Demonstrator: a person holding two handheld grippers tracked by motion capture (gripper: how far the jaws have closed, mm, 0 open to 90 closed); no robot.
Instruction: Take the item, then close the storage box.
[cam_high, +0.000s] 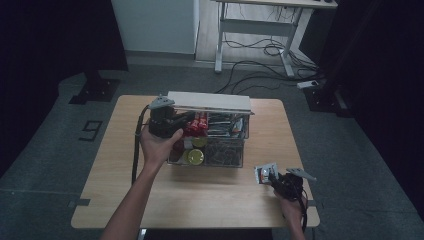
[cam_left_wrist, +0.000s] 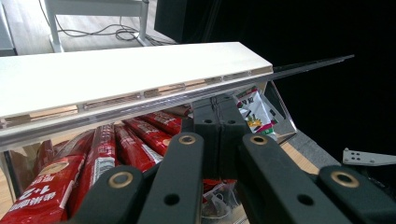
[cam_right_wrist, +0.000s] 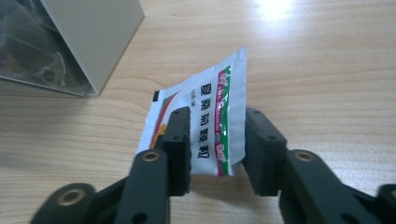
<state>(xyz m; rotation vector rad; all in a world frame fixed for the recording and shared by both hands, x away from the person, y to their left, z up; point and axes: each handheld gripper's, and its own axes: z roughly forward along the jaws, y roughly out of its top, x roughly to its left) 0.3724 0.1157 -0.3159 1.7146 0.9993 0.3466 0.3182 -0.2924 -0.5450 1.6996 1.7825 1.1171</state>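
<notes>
A clear plastic box (cam_high: 225, 155) with a white lid (cam_high: 210, 101) stands mid-table. It holds red stick packs (cam_high: 197, 124), yellow round items (cam_high: 196, 156) and packets. My left gripper (cam_high: 187, 120) reaches in at the box's left end. In the left gripper view its jaws (cam_left_wrist: 218, 116) are shut under the raised lid (cam_left_wrist: 130, 70), above the red stick packs (cam_left_wrist: 98, 158), and I see nothing between them. My right gripper (cam_high: 270, 177) sits near the table's front right, shut on a small white sachet (cam_high: 264, 172) with green and red print. The sachet (cam_right_wrist: 210, 102) is pinched between the right gripper (cam_right_wrist: 217, 114) pads just above the wood.
The box's corner (cam_right_wrist: 93, 28) lies up-left of the sachet. Another printed packet (cam_left_wrist: 254, 112) leans in the box's far end. The table's front edge (cam_high: 200, 224) is close to the right hand. A desk frame (cam_high: 250, 30) and cables (cam_high: 260, 70) are on the floor behind.
</notes>
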